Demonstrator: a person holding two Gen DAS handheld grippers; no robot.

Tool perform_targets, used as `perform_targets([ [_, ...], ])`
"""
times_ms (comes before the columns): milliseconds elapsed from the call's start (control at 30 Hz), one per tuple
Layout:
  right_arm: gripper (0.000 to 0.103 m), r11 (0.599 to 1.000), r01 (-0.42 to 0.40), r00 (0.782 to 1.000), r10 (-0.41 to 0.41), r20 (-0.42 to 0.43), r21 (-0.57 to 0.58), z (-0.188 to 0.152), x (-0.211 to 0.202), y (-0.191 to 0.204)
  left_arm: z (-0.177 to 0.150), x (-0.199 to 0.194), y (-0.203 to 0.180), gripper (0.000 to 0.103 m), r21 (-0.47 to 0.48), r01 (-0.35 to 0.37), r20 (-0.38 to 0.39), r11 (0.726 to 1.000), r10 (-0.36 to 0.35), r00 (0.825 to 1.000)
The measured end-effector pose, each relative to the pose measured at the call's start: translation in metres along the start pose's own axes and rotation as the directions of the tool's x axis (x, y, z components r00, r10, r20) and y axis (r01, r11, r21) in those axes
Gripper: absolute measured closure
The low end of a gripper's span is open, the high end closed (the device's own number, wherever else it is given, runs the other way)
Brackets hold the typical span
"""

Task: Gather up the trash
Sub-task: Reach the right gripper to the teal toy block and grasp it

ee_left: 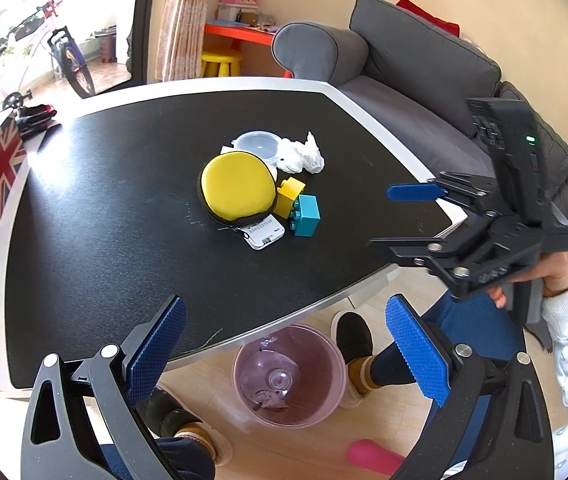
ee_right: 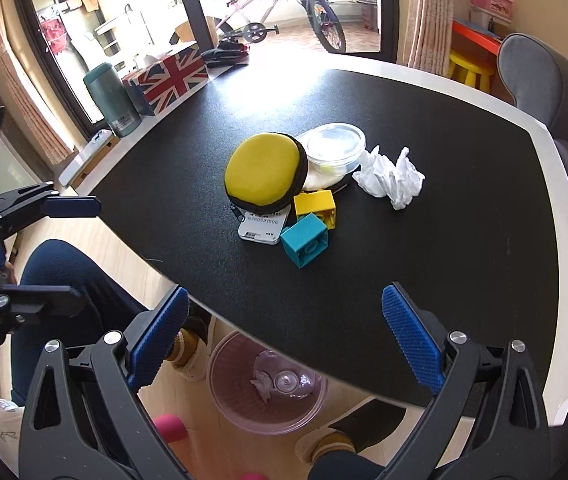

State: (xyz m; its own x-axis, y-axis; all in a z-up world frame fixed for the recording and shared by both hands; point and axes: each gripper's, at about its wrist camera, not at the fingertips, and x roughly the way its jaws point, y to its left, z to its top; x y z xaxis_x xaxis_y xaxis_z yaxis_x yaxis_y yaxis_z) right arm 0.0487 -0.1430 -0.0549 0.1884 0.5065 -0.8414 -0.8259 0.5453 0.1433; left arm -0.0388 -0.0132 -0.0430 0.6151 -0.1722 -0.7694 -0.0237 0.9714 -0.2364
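Tissue (ee_right: 390, 180), crumpled, far right of worktop (ee_right: 464, 280) cluster, nearer right tongs (ee_right: 284, 336); both right and left tongs (ee_left: 284, 344) wide, empty.

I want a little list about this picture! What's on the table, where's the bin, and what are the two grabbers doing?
table: black top with a pale rim
trash: crumpled white tissue, lying apart from both grippers
other things: yellow round pouch, clear lidded tub, yellow block, teal block, white card
bin: pink bin on the floor by the table's near edge, some scraps inside
left gripper: open, holding nothing
right gripper: open, holding nothing
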Motion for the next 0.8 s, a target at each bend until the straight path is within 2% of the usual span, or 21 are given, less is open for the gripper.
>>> perform_targets([
  [333,0.009,0.999,-0.013,0.999,0.01,-0.053,-0.049,0.022,0.038,-0.006,0.001,-0.002,0.015,0.007,-0.027,-0.001,0.003,1.0,0.001,1.0],
  [800,0.044,0.996,-0.019,0.996,0.011,-0.093,-0.085,0.029,0.066,-0.01,0.001,0.007,0.027,0.007,-0.064,0.012,-0.01,0.998,-0.012,1.0],
])
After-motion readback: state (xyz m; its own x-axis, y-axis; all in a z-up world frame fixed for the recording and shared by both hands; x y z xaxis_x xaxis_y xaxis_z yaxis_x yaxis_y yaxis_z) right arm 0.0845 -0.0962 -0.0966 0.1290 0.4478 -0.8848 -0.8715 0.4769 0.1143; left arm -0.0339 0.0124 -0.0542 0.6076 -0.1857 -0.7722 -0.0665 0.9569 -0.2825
